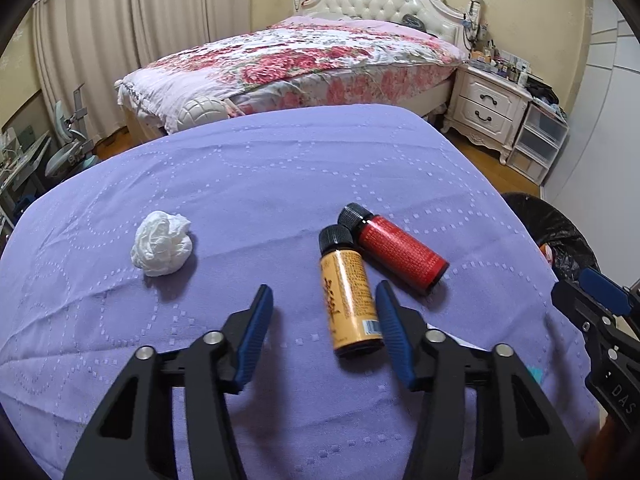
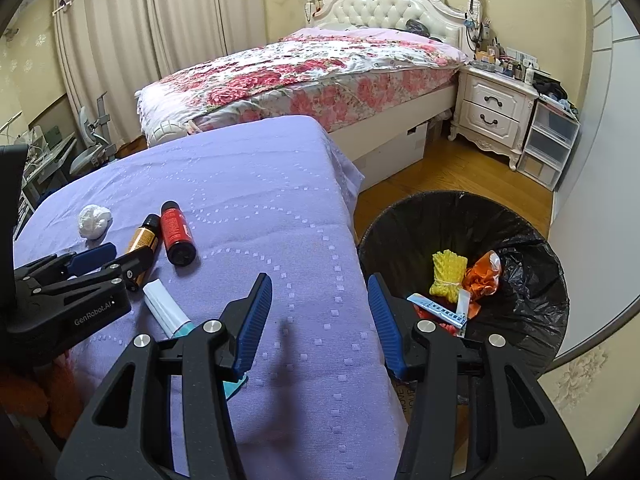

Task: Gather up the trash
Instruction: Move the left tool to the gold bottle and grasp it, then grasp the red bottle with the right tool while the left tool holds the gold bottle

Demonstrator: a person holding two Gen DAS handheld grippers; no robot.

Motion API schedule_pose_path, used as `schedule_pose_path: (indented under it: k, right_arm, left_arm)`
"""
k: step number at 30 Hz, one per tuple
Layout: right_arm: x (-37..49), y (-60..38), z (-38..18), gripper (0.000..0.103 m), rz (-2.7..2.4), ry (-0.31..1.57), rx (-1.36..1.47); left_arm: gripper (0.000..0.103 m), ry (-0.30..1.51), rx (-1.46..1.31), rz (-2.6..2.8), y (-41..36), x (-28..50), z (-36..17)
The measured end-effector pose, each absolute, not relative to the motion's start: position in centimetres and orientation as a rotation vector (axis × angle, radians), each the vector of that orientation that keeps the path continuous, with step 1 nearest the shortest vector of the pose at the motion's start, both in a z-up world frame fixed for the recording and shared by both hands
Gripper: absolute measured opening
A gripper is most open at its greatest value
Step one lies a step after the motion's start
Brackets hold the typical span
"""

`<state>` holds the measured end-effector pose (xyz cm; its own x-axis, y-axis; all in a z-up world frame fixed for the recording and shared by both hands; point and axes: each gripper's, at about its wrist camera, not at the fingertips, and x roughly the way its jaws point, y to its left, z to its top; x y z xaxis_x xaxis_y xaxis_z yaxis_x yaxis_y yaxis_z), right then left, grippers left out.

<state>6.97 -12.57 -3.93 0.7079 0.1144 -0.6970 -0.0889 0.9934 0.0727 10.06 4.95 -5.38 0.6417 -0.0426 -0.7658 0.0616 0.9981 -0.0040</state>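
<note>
On the purple cloth of the table (image 1: 240, 168) lie a crumpled white tissue (image 1: 162, 245), an orange bottle (image 1: 350, 300) and a red bottle (image 1: 400, 252), both with black caps. My left gripper (image 1: 324, 290) is open, low over the cloth. The orange bottle lies between its jaws against the right finger (image 1: 390, 328), and the left finger stands clear of it. In the right wrist view my right gripper (image 2: 320, 292) is open and empty above the table's right edge. A white tube (image 2: 162, 304) lies beside the left gripper (image 2: 120, 256). The tissue (image 2: 94, 220) is behind it.
A bin with a black liner (image 2: 440, 200) stands on the wood floor right of the table and holds a yellow bundle (image 2: 448, 272) and orange wrappers. Beyond are a flowered bed (image 2: 312, 76), a white nightstand (image 2: 492, 108) and plastic drawers (image 2: 548, 144).
</note>
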Motion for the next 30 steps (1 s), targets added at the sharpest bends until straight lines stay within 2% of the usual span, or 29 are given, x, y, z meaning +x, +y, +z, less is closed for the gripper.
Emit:
schedule_pose_path:
  k: [2, 4, 14, 30]
  right_arm:
    - [7.0, -12.4, -3.9, 0.049, 0.116, 0.778, 0.034]
    - [7.1, -12.3, -3.9, 0.049, 0.119, 0.779, 0.033]
    - [7.7, -10.3, -3.8, 0.049, 0.156, 0.782, 0.007]
    - [10.4, -3.7, -3.6, 0.049, 0.283, 0.802, -0.063]
  left_arm:
    - [0.033, 0.878, 0.022, -0.082, 5.0, 9.9, -5.6]
    - [0.025, 0.883, 0.017, -0.096, 5.0, 9.8, -5.7]
    - [0.025, 0.854, -0.003, -0.102, 6.4, 8.1, -4.9]
    - [0.025, 0.851, -0.057, 0.024, 13.7, 4.6, -4.4]
